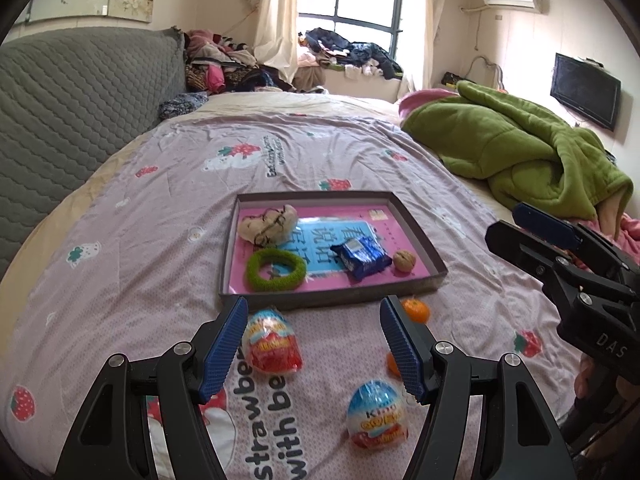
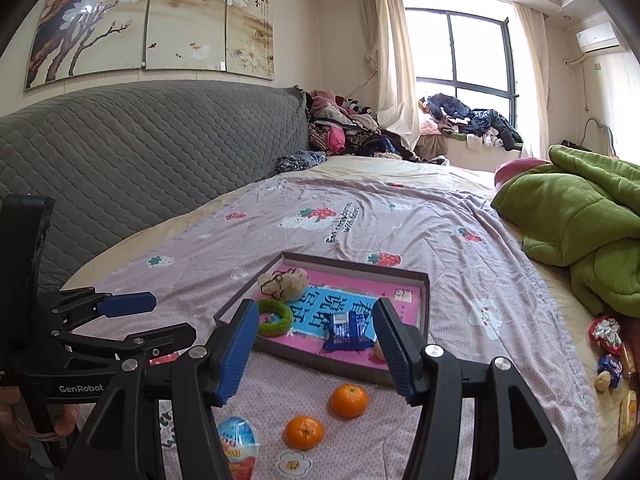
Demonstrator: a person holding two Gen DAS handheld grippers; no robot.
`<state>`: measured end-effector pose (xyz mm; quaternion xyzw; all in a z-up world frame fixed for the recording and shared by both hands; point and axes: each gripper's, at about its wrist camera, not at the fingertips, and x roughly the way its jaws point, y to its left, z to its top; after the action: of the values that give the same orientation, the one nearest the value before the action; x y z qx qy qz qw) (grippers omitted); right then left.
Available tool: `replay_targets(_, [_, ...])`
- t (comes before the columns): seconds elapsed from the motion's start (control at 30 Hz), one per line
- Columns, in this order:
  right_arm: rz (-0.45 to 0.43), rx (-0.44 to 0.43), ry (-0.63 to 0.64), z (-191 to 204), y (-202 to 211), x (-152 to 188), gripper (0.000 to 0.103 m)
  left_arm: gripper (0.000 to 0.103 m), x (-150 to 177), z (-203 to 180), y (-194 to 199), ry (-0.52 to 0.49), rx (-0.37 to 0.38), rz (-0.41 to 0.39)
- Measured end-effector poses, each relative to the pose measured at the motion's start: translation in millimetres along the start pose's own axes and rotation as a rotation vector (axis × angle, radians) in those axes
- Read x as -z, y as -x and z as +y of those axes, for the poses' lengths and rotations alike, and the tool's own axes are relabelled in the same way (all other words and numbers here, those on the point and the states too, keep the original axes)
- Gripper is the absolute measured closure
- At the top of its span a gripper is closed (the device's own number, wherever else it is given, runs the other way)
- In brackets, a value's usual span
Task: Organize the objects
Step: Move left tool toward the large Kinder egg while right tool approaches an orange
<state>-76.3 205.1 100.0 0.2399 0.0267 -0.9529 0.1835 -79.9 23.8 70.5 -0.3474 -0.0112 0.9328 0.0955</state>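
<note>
Both grippers, left gripper (image 1: 314, 338) and right gripper (image 2: 316, 338), gaped empty over the bed (image 1: 160, 208) (pink bedspread); a shallow box (image 1: 332, 298) lay mid-bed, two oranges (image 2: 349, 400) beside its near edge.

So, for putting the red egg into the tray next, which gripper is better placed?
Left. The left gripper has open jaws right beside the red egg, just before the tray. The right gripper is open too, but faces the oranges instead.

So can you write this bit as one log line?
left gripper: open, empty | right gripper: open, empty | two round orange tangerines: on bedsheet, outside shallow grey cardboard tray
</note>
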Motion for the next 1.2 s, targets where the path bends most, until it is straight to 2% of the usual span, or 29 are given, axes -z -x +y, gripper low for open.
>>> replay_targets(0.63, [0.072, -0.013, -0.003, -3.5, -1.2, 35.1, 0.044, 0.033, 45.5, -25.6, -7.0, -0.058, 0.038, 0.093])
replay_targets(1.2, [0.143, -0.014, -0.01, -8.6, -10.5, 59.1, 0.044, 0.033, 61.8, -34.0, -18.3, -0.076, 0.062, 0.16])
